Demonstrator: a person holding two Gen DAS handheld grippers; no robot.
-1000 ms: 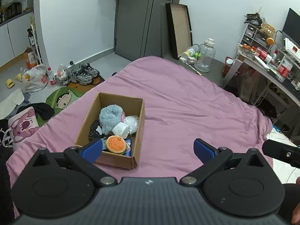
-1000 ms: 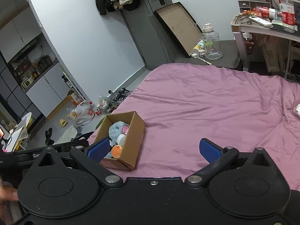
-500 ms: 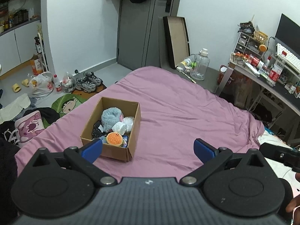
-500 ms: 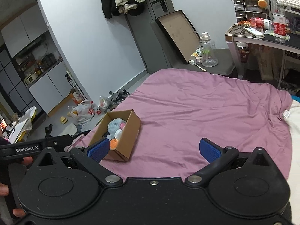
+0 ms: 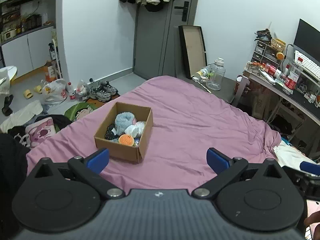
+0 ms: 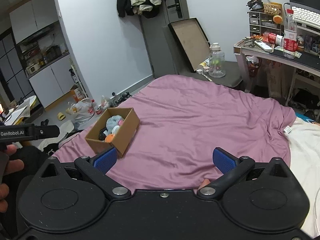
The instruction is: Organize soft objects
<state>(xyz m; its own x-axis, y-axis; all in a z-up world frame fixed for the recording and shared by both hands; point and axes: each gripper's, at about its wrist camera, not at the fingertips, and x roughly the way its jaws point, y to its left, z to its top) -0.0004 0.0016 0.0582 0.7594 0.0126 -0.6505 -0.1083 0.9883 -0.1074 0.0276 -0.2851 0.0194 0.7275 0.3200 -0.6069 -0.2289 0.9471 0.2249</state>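
Observation:
An open cardboard box (image 5: 120,150) (image 6: 128,134) sits on the purple bedspread (image 5: 190,124) (image 6: 190,124). It holds several soft toys: a blue-grey fluffy one (image 5: 125,120) (image 6: 113,121), a white one (image 5: 132,130), an orange round one (image 5: 126,140) (image 6: 109,138) and a dark one (image 5: 110,133). My left gripper (image 5: 158,159) is open and empty, well back from the box. My right gripper (image 6: 164,160) is open and empty too, with the box ahead to its left.
Floor clutter lies left of the bed: shoes (image 5: 103,94), plastic bags (image 5: 55,94), clothes (image 5: 22,116). A desk (image 6: 280,54) with bottles stands at the right. A grey door (image 5: 160,30) and a leaning frame (image 5: 194,50) are behind. White bedding (image 6: 306,150) lies at the right.
Both grippers have pulled back and up from the box, which now looks smaller and farther away. Both stay open and empty. More of the room shows.

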